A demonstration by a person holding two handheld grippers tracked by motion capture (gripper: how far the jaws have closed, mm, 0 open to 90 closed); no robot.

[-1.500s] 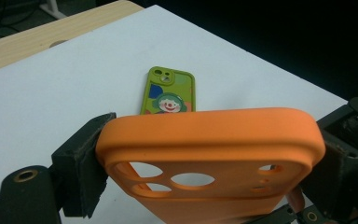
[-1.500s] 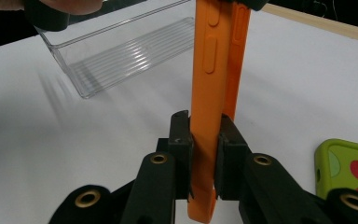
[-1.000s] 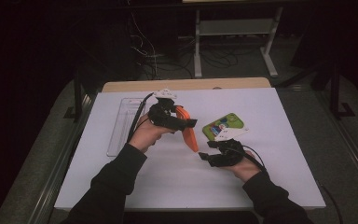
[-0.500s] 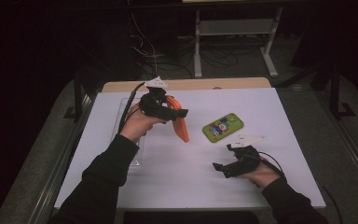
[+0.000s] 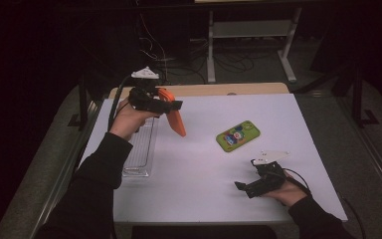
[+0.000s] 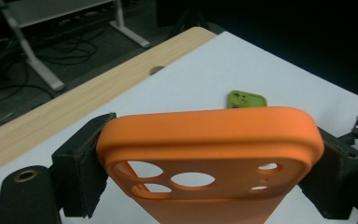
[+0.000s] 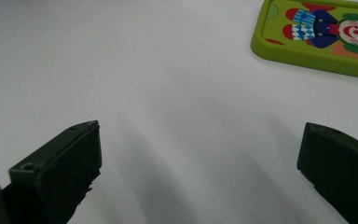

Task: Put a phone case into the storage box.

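An orange phone case (image 5: 177, 121) hangs in the air above the table's left part, and my left gripper (image 5: 171, 106) is shut on it. In the left gripper view the pads (image 6: 81, 170) press on both long sides of the orange phone case (image 6: 209, 140), camera holes toward me. A green phone case (image 5: 238, 135) with a clown picture lies flat right of the middle. My right gripper (image 5: 243, 186) rests low near the front right; its jaws have just been opening and nothing is between them. The green phone case (image 7: 321, 37) lies ahead of that right gripper (image 7: 200, 168).
A clear plastic tray (image 5: 142, 149) lies along the white table's left edge, under my left forearm. A wooden strip (image 5: 214, 89) runs along the far edge. Beyond it are a metal stand and cables on the dark floor.
My left gripper has risen and gone to the far left with the orange case. My right hand has drawn back from the green case toward the front right, and its jaws stand wider.
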